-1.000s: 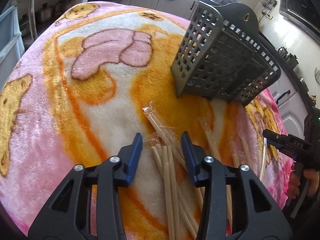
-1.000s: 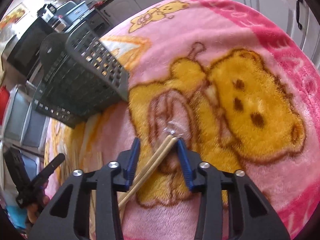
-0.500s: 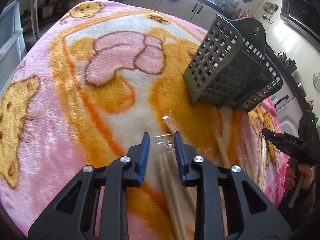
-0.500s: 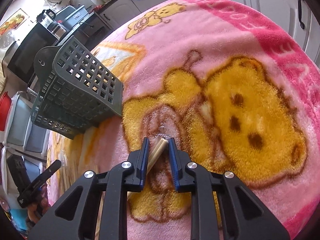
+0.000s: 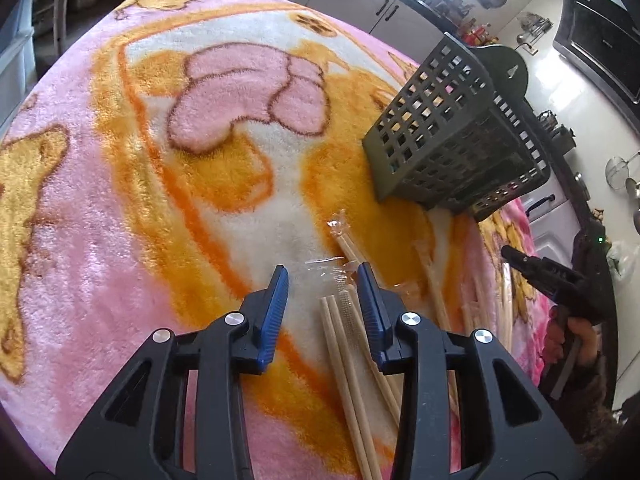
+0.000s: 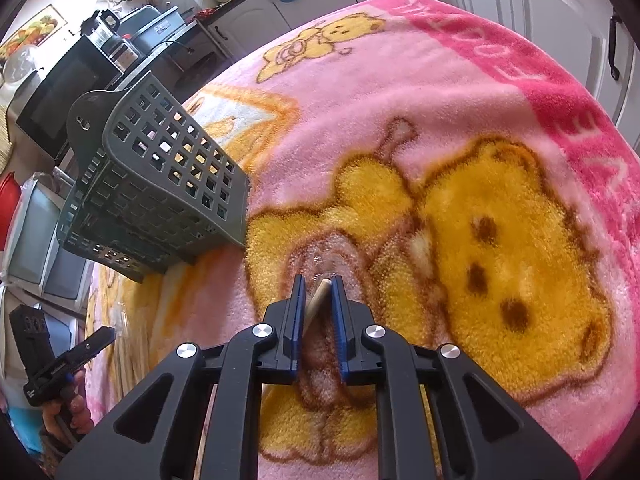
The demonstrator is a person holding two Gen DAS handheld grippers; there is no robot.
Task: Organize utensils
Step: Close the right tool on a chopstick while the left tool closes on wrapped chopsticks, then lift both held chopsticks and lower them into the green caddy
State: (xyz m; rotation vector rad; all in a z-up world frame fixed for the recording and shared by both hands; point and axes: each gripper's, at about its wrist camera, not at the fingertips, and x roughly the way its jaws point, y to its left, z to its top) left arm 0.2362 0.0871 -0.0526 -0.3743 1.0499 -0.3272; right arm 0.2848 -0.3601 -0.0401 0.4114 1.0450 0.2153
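Note:
Several wrapped pairs of wooden chopsticks (image 5: 348, 344) lie on a pink and orange bear blanket (image 5: 120, 208). A dark grey slotted utensil basket (image 5: 456, 136) lies tipped on its side beyond them; it also shows in the right wrist view (image 6: 160, 192). My left gripper (image 5: 322, 288) is open, its jaws either side of a chopstick pack's clear wrapper end, low over the blanket. My right gripper (image 6: 318, 294) is shut on a wrapped chopstick pair (image 6: 316, 300), held just above the blanket, right of the basket.
Kitchen cabinets (image 6: 560, 20) and a counter with appliances (image 6: 80, 76) ring the blanketed table. The right hand-held gripper shows at the right edge of the left wrist view (image 5: 560, 280); the left one at the lower left of the right wrist view (image 6: 60, 368).
My right gripper closed on the chopstick pair and lifted slightly. My left gripper narrowed, then opened again over the chopstick pack.

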